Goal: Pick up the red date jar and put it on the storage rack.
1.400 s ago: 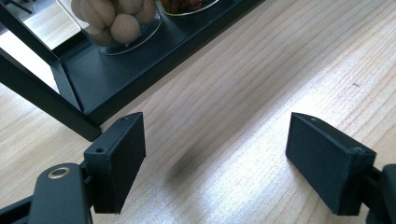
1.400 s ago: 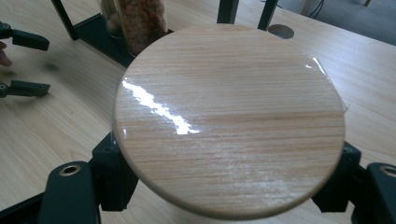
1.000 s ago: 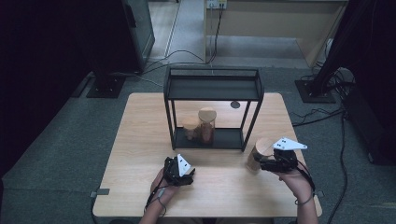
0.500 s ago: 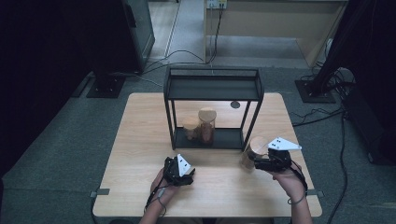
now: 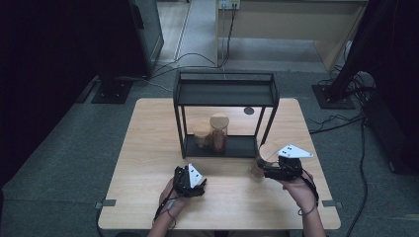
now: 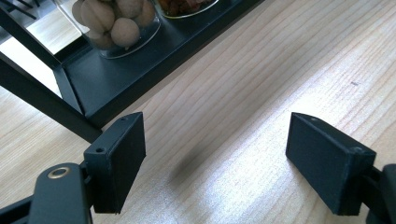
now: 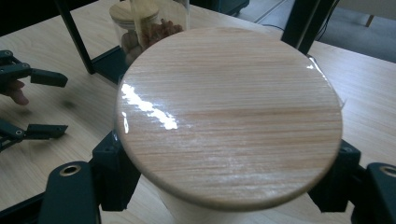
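Low in the high view, the left claw (image 5: 190,178) rests on the counter (image 5: 148,148) with its jaws apart, nothing between them. Right of it, the right claw (image 5: 264,168) grips a jar (image 5: 262,158) below its wooden lid (image 7: 229,126) (tilted toward the camera). Beyond, at centre frame, a black shelf (image 5: 225,94) holds two jars (image 5: 211,132).

In the high view, the right gripper (image 5: 260,165) and the jar with the wooden lid (image 5: 267,154) that its jaws clasp have shifted together leftward and a little down in the frame, from the lower right toward the black rack's (image 5: 225,94) lower-right corner. The jar seems more tilted, though it is small there.
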### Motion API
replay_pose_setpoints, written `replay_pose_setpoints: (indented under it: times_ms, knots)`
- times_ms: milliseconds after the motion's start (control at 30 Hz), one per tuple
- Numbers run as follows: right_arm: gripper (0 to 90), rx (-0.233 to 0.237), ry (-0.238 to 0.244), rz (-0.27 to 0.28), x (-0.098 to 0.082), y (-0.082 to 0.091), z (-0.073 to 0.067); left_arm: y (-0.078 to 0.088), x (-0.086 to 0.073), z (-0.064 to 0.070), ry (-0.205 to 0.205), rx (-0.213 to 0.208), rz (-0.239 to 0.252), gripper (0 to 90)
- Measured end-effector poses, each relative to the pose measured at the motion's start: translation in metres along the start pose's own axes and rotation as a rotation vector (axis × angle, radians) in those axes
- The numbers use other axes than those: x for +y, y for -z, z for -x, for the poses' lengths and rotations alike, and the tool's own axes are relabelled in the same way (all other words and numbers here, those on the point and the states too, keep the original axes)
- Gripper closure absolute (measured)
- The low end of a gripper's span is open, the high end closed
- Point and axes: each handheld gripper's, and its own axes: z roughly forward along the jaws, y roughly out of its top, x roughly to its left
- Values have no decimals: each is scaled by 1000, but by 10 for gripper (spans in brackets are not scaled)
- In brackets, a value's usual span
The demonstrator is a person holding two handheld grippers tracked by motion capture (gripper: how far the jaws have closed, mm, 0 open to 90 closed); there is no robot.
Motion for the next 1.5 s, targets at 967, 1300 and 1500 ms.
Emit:
replay_pose_setpoints:
  times_ms: [967, 1300, 1500]
  knots:
    - [249, 0, 22, -3, 21, -25, -22, 0, 0, 2, -17, 10, 3, 199]
    - [249, -9, 25, -10, 31, -35, -28, 0, 0, 2, -18, 11, 3, 199]
    - [250, -21, 20, -7, 34, -39, -30, 0, 0, 2, -18, 11, 3, 199]
